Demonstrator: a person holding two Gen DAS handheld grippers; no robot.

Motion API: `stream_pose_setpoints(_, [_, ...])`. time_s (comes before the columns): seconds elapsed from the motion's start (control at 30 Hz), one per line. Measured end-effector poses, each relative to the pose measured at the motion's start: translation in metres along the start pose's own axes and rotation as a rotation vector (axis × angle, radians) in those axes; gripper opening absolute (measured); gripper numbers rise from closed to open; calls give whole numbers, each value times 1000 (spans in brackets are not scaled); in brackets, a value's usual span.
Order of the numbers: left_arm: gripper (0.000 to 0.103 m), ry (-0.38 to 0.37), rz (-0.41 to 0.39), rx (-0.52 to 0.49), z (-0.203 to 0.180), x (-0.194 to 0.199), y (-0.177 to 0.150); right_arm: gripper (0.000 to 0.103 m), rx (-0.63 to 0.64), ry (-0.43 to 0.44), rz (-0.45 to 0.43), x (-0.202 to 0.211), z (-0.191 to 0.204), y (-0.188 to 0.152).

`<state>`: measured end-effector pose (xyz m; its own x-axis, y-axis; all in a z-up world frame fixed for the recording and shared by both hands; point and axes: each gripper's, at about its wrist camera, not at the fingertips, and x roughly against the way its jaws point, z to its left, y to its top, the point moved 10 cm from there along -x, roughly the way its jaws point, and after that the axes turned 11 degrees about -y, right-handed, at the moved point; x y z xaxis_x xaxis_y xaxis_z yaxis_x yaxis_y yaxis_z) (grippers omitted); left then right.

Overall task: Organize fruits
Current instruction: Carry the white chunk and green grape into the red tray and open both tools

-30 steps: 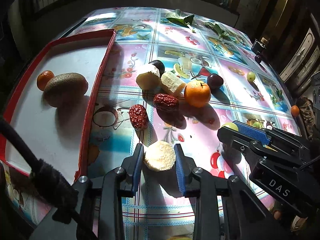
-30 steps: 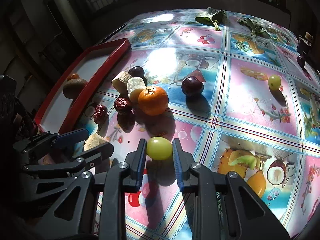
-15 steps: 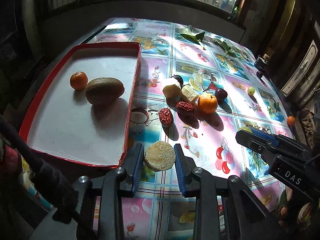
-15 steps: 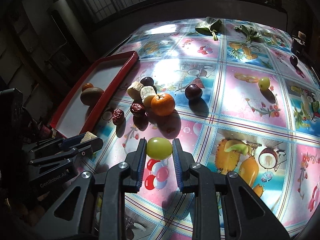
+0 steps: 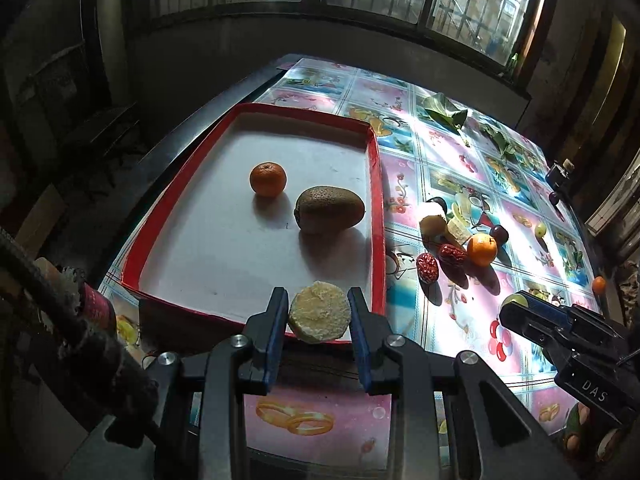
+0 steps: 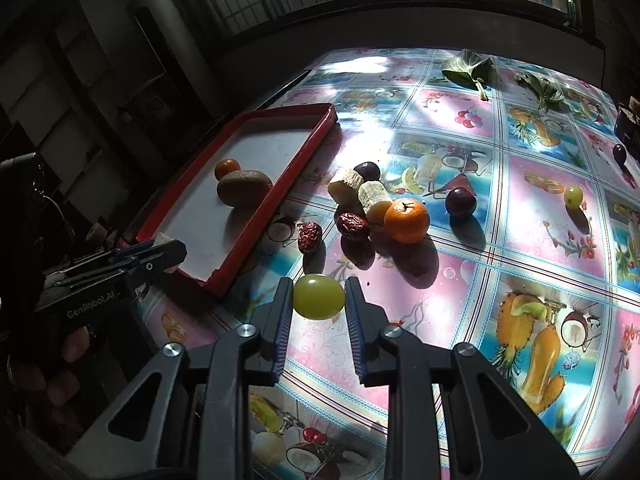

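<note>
Fruit is the matter here, and two pieces are in the tongs at this moment. The left gripper [image 5: 318, 316] is closed on a pale, round banana slice [image 5: 319, 312], with both pads pressing its sides, and holds it in the air just at the near edge of the red tray [image 5: 376, 216]. The right gripper [image 6: 319, 300] is closed on a green grape [image 6: 319, 296], lifted above the tablecloth [image 6: 540, 216] and near the tray's near corner. Inside the tray two fruits already lie: a small tangerine [image 5: 268, 179] and a brown kiwi [image 5: 329, 209], near each other but not touching. Outside the tray much is left. A cluster lies on the cloth beside the tray's right wall: two red dates [image 6: 310, 236], two banana pieces [image 6: 346, 185], a dark plum [image 6: 367, 171] and an orange [image 6: 407, 220]. Further out there is another dark plum [image 6: 460, 201], a second green grape [image 6: 573, 196], and a dark grape [image 6: 619, 153] close to the far edge. I judge that the task is in its early part: two fruits are placed, two are on the way, and about nine still wait. Some green leaves [image 6: 468, 70] lie at the far side; whether they belong to the task, I cannot tell.
</note>
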<state>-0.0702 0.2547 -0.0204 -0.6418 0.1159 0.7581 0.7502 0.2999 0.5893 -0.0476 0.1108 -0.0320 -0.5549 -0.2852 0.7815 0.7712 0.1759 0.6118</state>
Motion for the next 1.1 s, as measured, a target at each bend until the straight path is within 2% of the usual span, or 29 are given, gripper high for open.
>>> stream_pose_setpoints(0.47, [29, 52, -30, 50, 45, 7, 13, 28, 89, 61, 7, -12, 60, 10])
stream_pose_setpoints(0.83, [29, 102, -12, 84, 78, -7, 24, 28, 182, 109, 36, -44, 114, 21])
stream_pose_setpoints(1.1, [29, 138, 31, 113, 100, -26, 23, 28, 230, 106, 75, -72, 136, 22])
